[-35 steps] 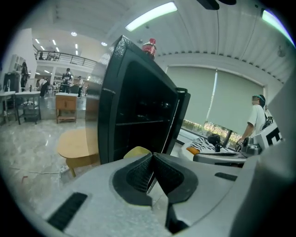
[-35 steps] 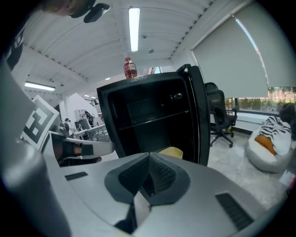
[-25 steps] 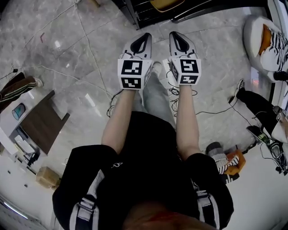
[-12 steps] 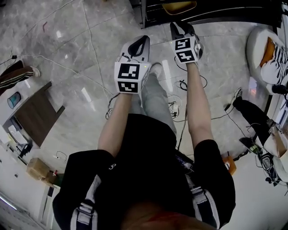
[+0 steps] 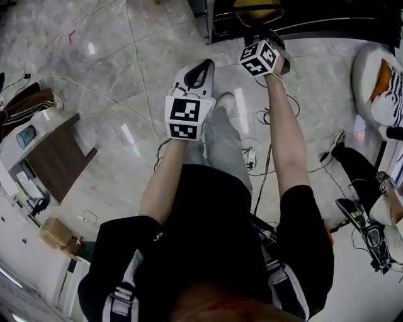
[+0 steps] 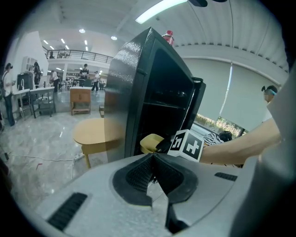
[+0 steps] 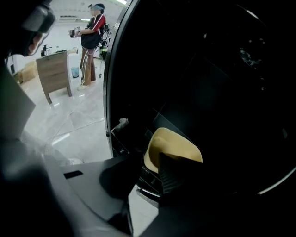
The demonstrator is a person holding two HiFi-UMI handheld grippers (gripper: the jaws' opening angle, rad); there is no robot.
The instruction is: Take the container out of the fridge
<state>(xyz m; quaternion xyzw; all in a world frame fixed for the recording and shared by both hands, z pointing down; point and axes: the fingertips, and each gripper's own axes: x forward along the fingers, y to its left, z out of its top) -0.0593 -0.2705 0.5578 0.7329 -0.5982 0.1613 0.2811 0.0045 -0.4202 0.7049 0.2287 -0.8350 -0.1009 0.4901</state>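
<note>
A pale yellow container sits on a shelf inside the dark open fridge. It also shows at the top of the head view as the yellow container. My right gripper is open at the container's near edge, one ribbed pad in front of its wall; I cannot tell if they touch. In the head view the right gripper reaches into the fridge. My left gripper is shut and empty, held back over the floor as the left gripper.
Cables trail across the marble floor by my feet. A round wooden table stands left of the fridge. A person and a wooden cabinet are further off. A white chair is at the right, a desk at the left.
My right gripper has moved forward from beside the left one up to the fridge and the yellow container. The left gripper has stayed roughly where it was.
</note>
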